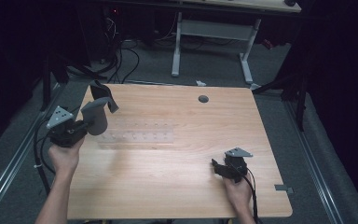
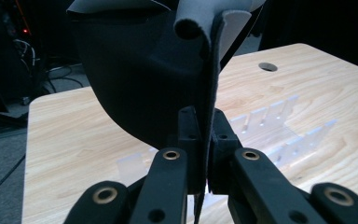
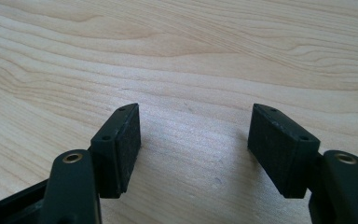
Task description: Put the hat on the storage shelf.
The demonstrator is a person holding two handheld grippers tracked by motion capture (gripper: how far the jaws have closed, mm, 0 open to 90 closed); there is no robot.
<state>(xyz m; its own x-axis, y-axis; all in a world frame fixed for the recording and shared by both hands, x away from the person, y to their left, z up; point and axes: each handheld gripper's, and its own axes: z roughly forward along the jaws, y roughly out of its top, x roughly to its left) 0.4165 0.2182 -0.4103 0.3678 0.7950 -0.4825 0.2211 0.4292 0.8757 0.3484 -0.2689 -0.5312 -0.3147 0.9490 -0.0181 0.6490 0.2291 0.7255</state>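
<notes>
One wooden table [image 1: 177, 186] | clear rack [image 1: 137, 131] on it | grey carpet floor [image 1: 317, 140]

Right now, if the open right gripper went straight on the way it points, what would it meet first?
Probably the pale wooden table: the right gripper tilts down at bare wood, with nothing between its open jaws. Depth is unclear.

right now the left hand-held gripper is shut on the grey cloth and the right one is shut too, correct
Not quite. The left hand-held gripper is shut on the grey cloth, but the right hand-held gripper is open over bare table, as the right gripper view shows.
</notes>
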